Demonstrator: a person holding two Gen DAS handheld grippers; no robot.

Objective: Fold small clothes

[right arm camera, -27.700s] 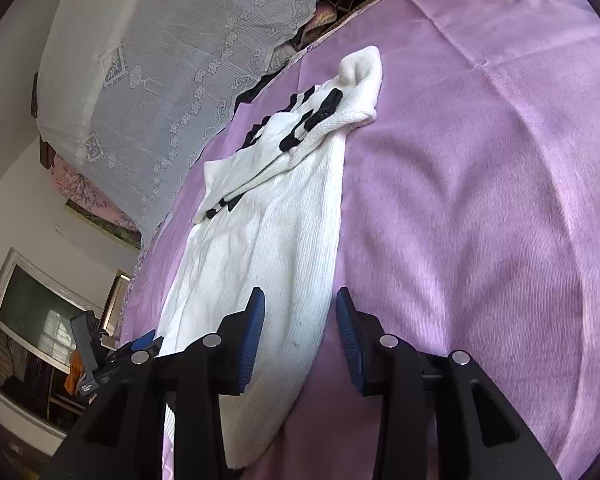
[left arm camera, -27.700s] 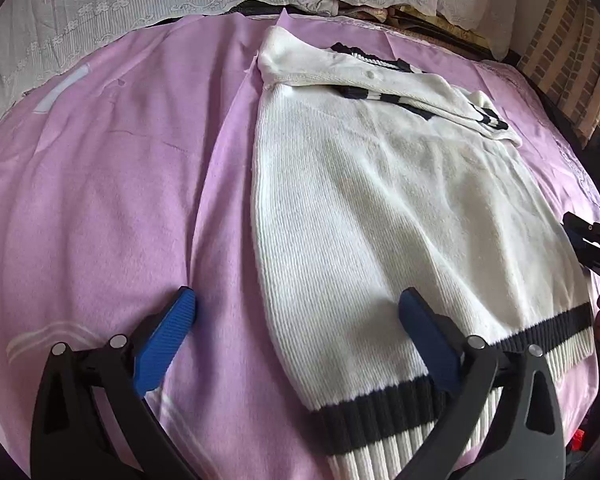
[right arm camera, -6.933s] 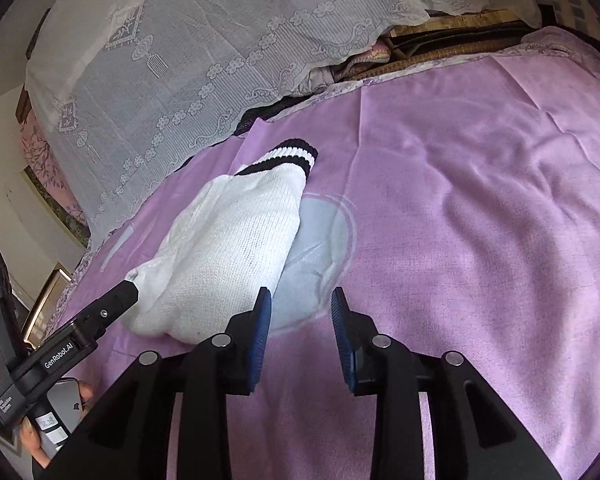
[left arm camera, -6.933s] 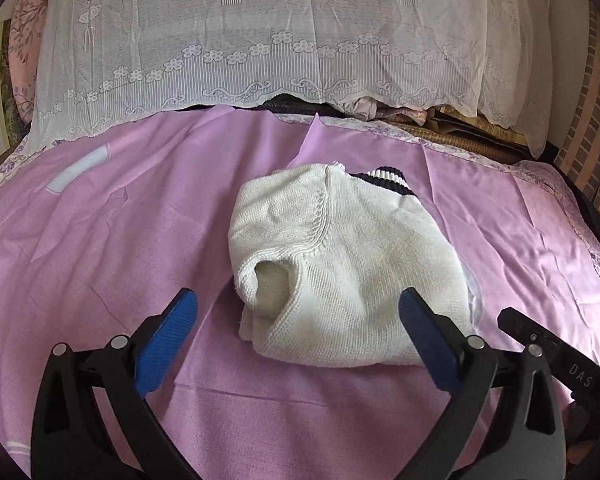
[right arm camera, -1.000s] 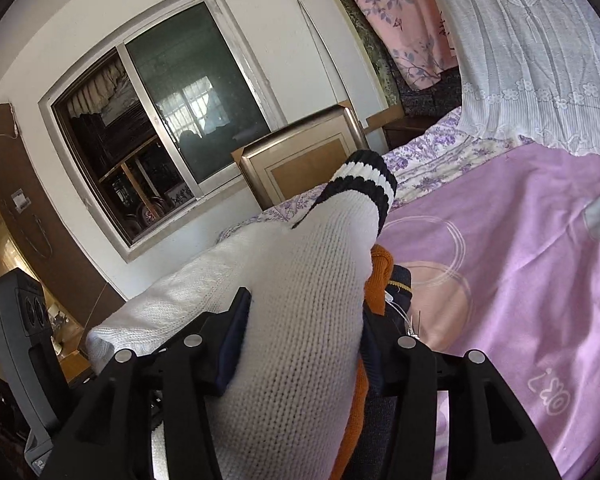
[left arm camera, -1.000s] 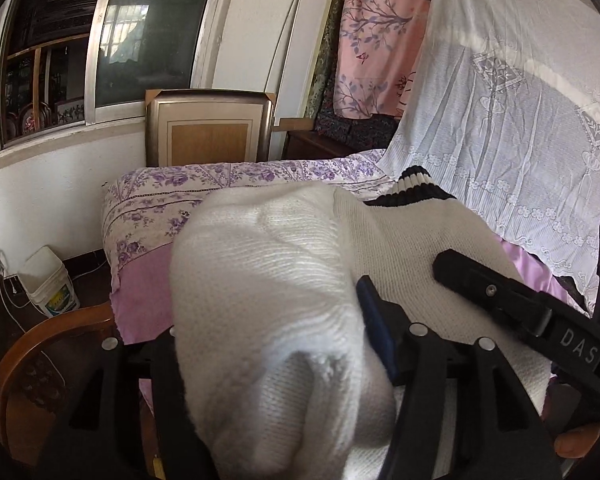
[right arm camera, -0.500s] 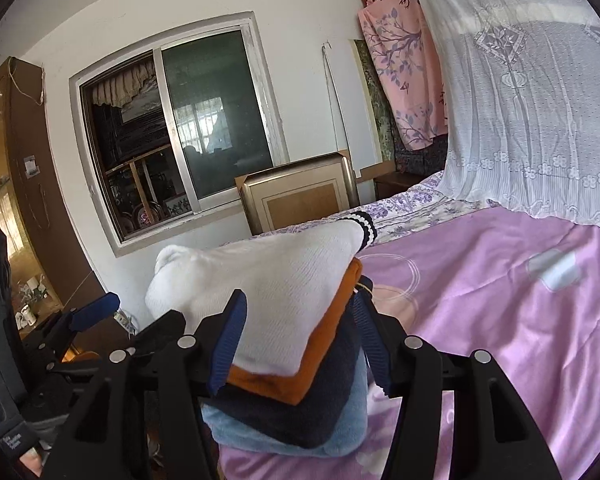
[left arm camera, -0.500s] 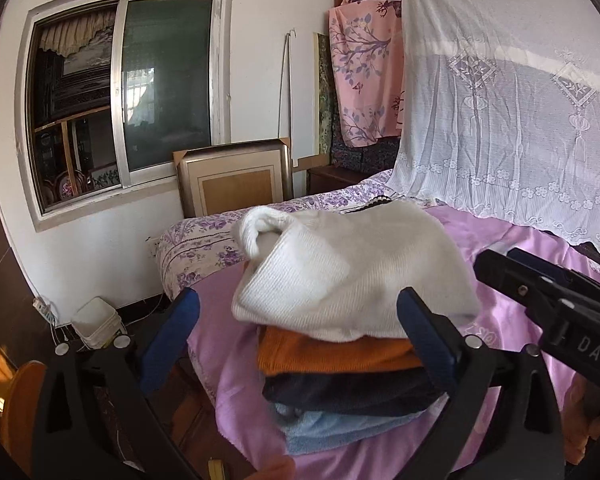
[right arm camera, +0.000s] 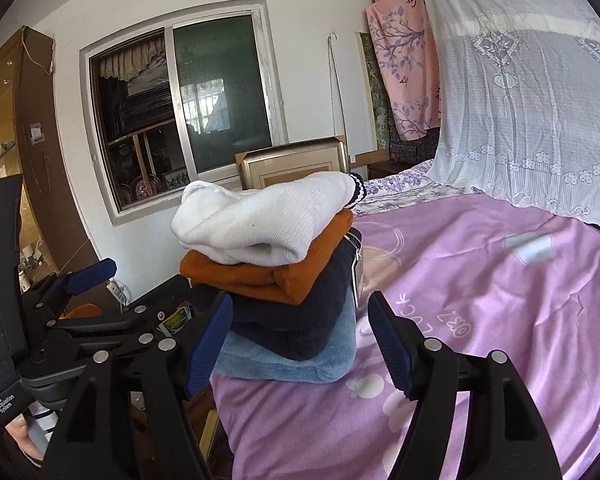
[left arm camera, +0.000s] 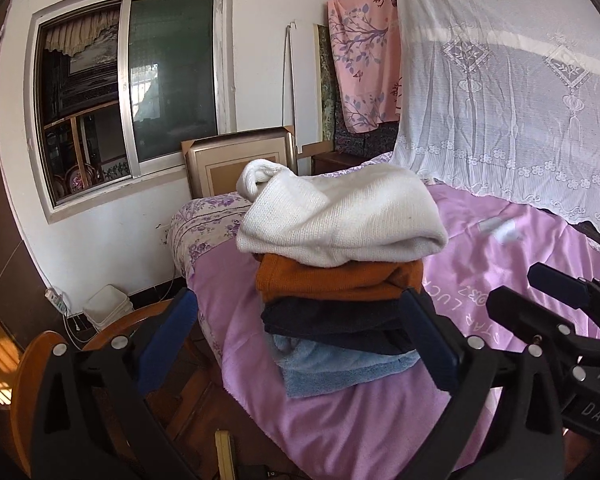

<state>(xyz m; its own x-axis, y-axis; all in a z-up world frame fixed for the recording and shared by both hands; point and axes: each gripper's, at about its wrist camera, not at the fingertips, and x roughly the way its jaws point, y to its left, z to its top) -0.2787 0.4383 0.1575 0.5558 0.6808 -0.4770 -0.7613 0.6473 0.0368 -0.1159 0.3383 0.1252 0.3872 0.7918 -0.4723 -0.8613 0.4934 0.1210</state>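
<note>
The folded white sweater (left arm camera: 339, 216) lies on top of a stack of folded clothes: an orange one (left arm camera: 335, 280), a dark navy one (left arm camera: 331, 322) and a light blue one (left arm camera: 331, 368). The stack stands on the purple bedsheet (left arm camera: 499, 256) near the bed's corner. My left gripper (left arm camera: 300, 340) is open and empty, just in front of the stack. My right gripper (right arm camera: 300, 340) is open and empty too, with the white sweater (right arm camera: 260, 220) and the stack behind it. The left gripper also shows in the right wrist view (right arm camera: 140, 280).
A window (left arm camera: 132, 92) and a framed picture (left arm camera: 240, 160) stand behind the stack. A white lace curtain (left arm camera: 519, 100) hangs over the bed's far side. A wooden chair (left arm camera: 60, 360) and a white bucket (left arm camera: 108, 308) are on the floor at the left.
Both grippers have let go of the white sweater, which now rests on the stack. Both have opened and drawn back from it.
</note>
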